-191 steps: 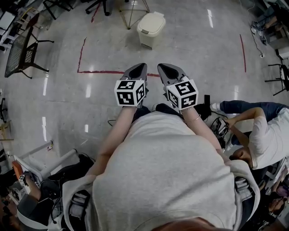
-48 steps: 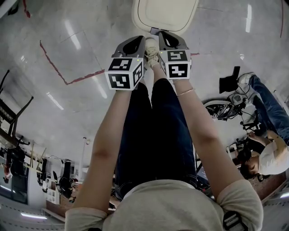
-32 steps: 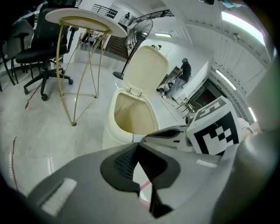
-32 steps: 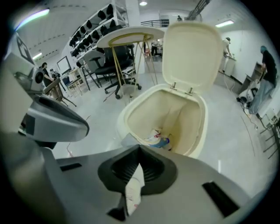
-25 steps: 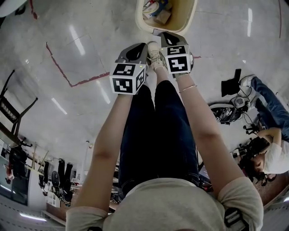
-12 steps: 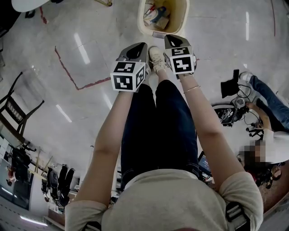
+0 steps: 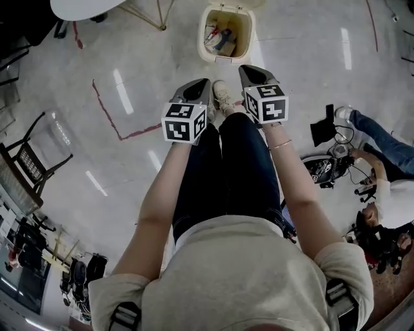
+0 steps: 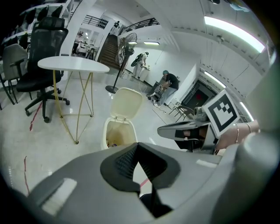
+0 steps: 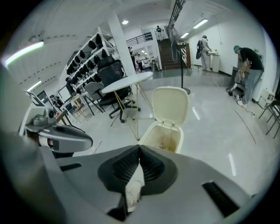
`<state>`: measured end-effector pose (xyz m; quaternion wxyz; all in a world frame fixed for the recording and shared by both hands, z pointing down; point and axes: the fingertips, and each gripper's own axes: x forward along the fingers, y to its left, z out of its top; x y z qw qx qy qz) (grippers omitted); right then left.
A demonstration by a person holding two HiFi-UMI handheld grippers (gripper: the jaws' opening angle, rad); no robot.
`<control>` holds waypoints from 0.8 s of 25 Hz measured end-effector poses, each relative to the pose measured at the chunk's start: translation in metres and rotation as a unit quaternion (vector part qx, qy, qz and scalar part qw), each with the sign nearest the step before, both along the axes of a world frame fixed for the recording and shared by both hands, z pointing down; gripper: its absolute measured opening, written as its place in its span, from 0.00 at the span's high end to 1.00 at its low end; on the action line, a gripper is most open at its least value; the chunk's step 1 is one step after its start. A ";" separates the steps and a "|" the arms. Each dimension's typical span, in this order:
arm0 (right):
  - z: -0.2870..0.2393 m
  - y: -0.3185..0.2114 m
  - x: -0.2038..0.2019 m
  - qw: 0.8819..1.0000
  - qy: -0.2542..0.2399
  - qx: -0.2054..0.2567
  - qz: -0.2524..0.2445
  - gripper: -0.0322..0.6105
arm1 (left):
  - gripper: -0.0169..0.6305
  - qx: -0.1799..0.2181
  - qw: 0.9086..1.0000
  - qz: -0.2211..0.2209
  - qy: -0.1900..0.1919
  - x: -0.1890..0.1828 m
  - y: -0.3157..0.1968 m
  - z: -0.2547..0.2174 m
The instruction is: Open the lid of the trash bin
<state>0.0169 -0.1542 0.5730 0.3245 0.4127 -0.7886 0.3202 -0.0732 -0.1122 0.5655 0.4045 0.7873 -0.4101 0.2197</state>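
**A:** What's over on the left?

**B:** A round white table (image 7: 84, 8) at the far left and red tape (image 7: 107, 110) on the floor. Then comes the left gripper (image 7: 199, 84), its jaws pressed together at the tips with nothing between them.

**A:** And the trash bin (image 7: 240, 26)?

**B:** It's on the floor at the far centre, just beyond the person's shoe (image 7: 223, 97). Its lid (image 8: 126, 103) stands raised at the far side, and litter shows inside.

**A:** The right gripper (image 7: 249, 70)?

**B:** It's near the bin's near edge but apart from it. Its jaws are closed tip to tip, also empty.
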 end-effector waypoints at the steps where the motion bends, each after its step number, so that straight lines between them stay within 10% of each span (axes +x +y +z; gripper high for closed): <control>1: -0.015 0.002 -0.001 1.000 -0.004 0.009 0.000 0.94 | 0.97 0.007 1.000 -0.001 0.002 -0.001 0.000 -0.011; 14: -0.172 -0.004 -0.016 0.991 -0.069 0.112 -0.017 0.94 | 0.97 0.145 0.989 0.013 0.018 0.011 -0.038 -0.161; 20: -0.217 0.010 -0.032 0.984 -0.070 0.142 -0.084 0.94 | 0.97 0.135 0.990 0.007 0.033 0.014 -0.011 -0.187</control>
